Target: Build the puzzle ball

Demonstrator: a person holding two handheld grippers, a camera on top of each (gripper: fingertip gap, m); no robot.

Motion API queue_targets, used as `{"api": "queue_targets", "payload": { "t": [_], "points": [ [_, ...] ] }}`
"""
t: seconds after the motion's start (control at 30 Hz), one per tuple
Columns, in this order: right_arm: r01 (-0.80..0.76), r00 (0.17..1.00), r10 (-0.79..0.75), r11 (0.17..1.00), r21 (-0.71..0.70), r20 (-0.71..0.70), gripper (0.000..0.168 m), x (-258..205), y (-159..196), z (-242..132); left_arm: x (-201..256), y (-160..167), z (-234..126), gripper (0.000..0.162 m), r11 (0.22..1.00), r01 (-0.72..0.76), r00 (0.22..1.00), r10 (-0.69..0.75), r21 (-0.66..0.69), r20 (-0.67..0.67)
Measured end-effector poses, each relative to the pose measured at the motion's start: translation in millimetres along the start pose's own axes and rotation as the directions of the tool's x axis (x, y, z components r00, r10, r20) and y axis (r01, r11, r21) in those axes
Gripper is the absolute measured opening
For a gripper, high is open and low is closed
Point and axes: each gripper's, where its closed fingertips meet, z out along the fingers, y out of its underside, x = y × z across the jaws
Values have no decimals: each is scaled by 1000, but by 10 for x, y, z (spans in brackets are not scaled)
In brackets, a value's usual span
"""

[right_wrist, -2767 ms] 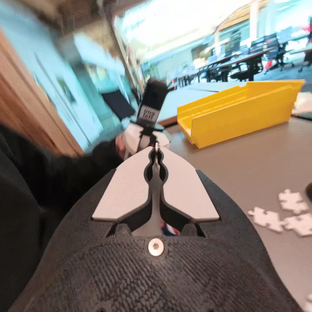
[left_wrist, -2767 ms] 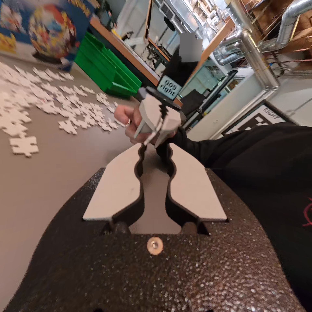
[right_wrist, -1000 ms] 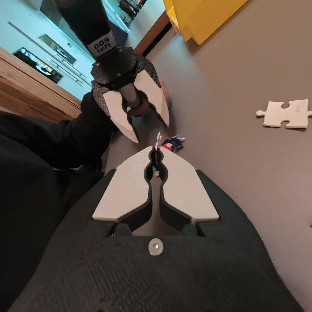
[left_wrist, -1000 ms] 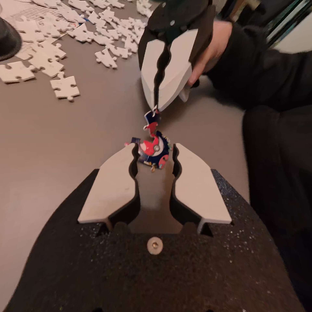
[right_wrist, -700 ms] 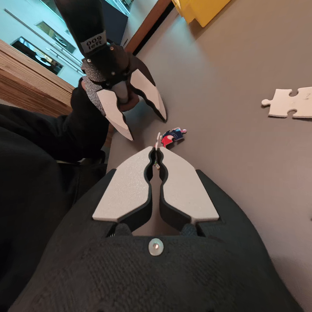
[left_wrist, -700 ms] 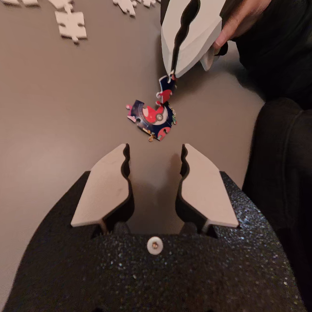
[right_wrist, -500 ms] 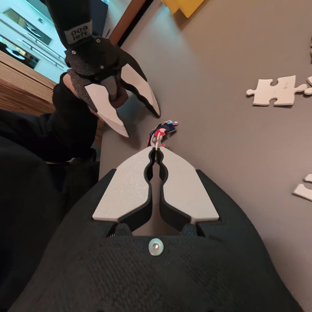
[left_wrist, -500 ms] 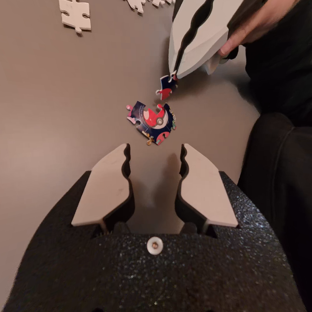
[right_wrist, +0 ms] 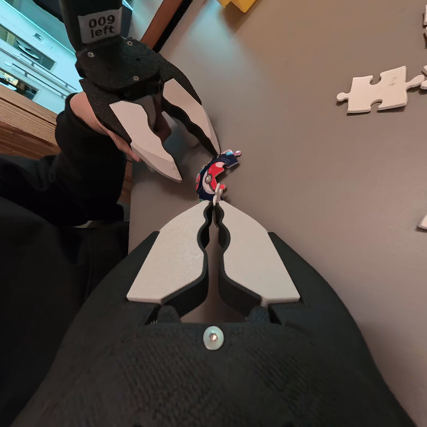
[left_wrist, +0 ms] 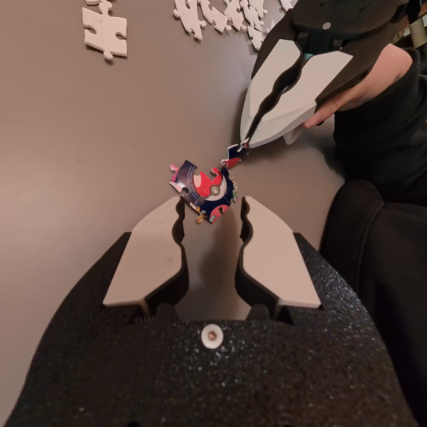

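Note:
A small joined fragment of coloured puzzle pieces, red, white and dark blue, rests on the grey table just ahead of my left gripper's open, empty fingertips. My right gripper comes in from the upper right, shut on a single coloured puzzle piece. That piece hangs from the tips, right at the fragment's upper right edge. In the right wrist view, the right gripper pinches the piece edge-on. The curved fragment lies beyond it, and the open left gripper stands over the fragment.
Loose white face-down puzzle pieces lie at the far left, with a heap of them at the back. Another white piece lies to the right. A yellow bin stands far off. A person's dark sleeve and leg border the table edge. My right fingertips sit around 6 centimetres from my left ones.
My left gripper drew back from the fragment, then came close again, staying open. My right gripper moved right with the piece and now holds it at the fragment's upper right edge.

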Motion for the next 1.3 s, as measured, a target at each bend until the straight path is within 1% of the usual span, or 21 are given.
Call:
{"api": "queue_targets", "payload": {
  "t": [0.17, 0.33, 0.4, 0.5, 0.6, 0.7, 1.0, 1.17, 1.3],
  "points": [
    [6, 1000, -6, 1000, 11, 1, 2, -11, 12, 11, 18, -33, -18, 47, 998, 55, 997, -54, 25, -60],
    [0, 1000, 0, 999, 36, 11, 2, -12, 14, -8, 84, -97, -83, 48, 988, 129, 978, -114, 79, -174],
    [8, 1000, -8, 1000, 30, 6, 2, -13, 24, 0, 46, -68, -115, 47, 988, 140, 978, -127, 67, -165],
    [15, 1000, -15, 999, 30, 4, 2, -25, 26, 8, -64, 3, -197, 52, 990, 137, 988, -133, 45, -81],
    [7, 999, -9, 998, 58, 42, 2, -95, -14, 6, -54, 109, -228, 53, 987, 161, 984, -160, 2, -74],
    [5, 1000, -6, 999, 43, 20, 2, -51, 10, 23, -27, 120, -222, 50, 978, 207, 974, -205, 5, -98],
    [18, 1000, -18, 999, 41, 14, 2, -84, 15, 72, 7, -30, -126, 50, 929, 369, 919, -357, 41, -170],
    [19, 1000, -20, 999, 47, 12, 2, -94, 8, 83, 38, -98, -123, 57, 895, 444, 878, -422, 51, -227],
    [13, 1000, -14, 998, 58, 20, 2, -95, -4, 69, 101, -140, -140, 64, 879, 474, 849, -442, 50, -289]
  ]
}}
